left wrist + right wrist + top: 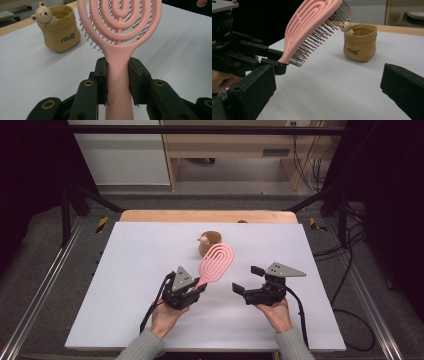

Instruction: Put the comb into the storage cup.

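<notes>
While the white tabletop [125,285] spreads broad beneath everything, the pink hairbrush [216,260] is lifted clear of it, head slanting up toward the far side, bristles facing down. Its handle is pinched in the clenched left claw [199,289]. Beyond the brush head stands a small tan pouch-shaped cup [210,241] with a bear figure. Just beside the brush, the right claw [246,279] is released, jaws wide and grasping nothing.

A white table [125,285] carries the things, its wooden edge showing at the far side. A small tan bear pot [209,241] stands on it, far of centre.
</notes>
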A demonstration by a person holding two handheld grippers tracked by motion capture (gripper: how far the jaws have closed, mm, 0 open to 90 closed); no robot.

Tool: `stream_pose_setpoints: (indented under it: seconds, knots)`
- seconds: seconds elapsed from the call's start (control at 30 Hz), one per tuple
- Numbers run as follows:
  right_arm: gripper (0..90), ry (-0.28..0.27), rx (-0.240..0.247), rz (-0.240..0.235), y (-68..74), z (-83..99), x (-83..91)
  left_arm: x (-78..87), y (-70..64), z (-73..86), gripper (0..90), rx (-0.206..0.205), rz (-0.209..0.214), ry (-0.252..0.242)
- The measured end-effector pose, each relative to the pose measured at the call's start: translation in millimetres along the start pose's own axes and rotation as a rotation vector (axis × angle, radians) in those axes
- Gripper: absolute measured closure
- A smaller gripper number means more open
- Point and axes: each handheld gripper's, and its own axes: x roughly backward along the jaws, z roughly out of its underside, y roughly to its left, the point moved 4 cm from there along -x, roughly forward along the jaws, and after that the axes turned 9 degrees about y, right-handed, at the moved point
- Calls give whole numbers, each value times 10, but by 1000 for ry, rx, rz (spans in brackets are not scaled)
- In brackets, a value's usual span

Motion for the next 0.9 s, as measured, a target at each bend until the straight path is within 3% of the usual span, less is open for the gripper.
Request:
stream_pose_setpoints:
  seconds: [0.5, 0.9]
  knots:
    - [12, -17, -32, -36, 15, -42, 4, -62, -193, -95, 704, -42, 11, -22]
    - [22, -17, -53, -47, 9, -44, -9, -111, -323, -132, 704, -50, 38, -41]
